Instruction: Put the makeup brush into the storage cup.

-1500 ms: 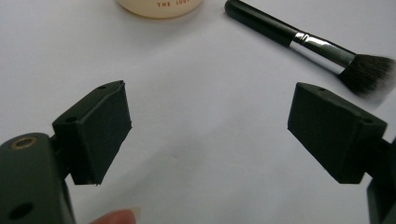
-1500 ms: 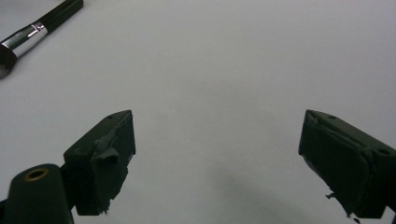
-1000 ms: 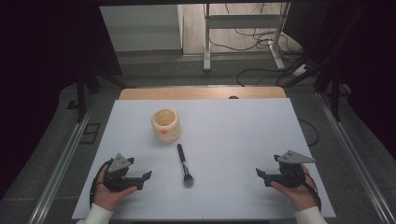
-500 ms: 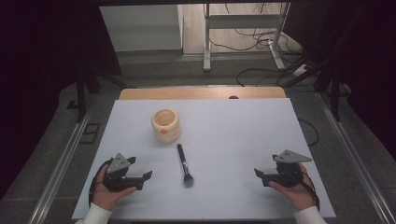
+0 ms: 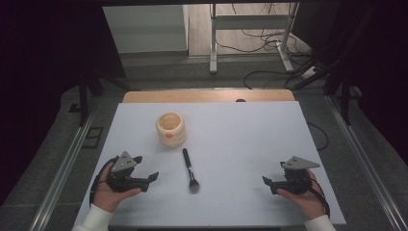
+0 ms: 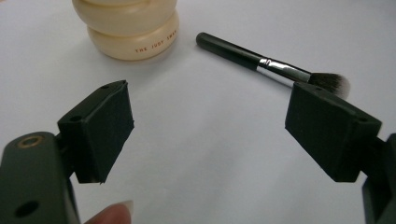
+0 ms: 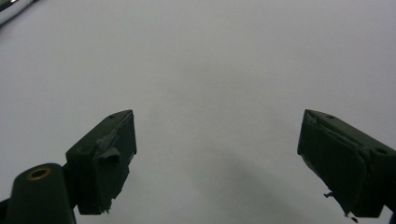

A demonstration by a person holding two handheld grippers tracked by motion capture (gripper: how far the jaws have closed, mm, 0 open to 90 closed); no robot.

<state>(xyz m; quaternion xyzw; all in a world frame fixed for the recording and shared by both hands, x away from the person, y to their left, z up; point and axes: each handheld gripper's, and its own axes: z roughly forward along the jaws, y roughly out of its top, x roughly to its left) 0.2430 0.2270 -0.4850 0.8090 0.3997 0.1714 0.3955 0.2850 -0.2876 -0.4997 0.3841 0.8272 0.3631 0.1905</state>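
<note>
White table (image 5: 250, 139) carries two items: a cream ribbed jar (image 5: 171, 129) toward the far left of centre, and a makeup brush (image 5: 189, 167) lying flat just in front of it, apart from the jar, black handle toward the jar, bristles toward the person. In the left gripper view the jar (image 6: 127, 25) reads "THE JUDY SWA…" in small print near its base; the brush (image 6: 271, 64) shows a silver ferrule and dark, pale-tipped bristles, part hidden behind the right-hand jaw. Left gripper (image 5: 153, 176) held in the left hand (image 5: 109, 193) at the near left of the table, jaws pointing toward the brush but short of it. Left gripper (image 6: 210, 135): jaws spread wide, nothing between them, bare table in the gap; a fingertip (image 6: 109, 215) at bottom edge. Right gripper (image 5: 266, 182) held in the right hand (image 5: 300, 196) at the near right, well apart from brush and jar. Right gripper (image 7: 217, 161): jaws likewise wide apart, holding nothing; pad edges look frayed.
</note>
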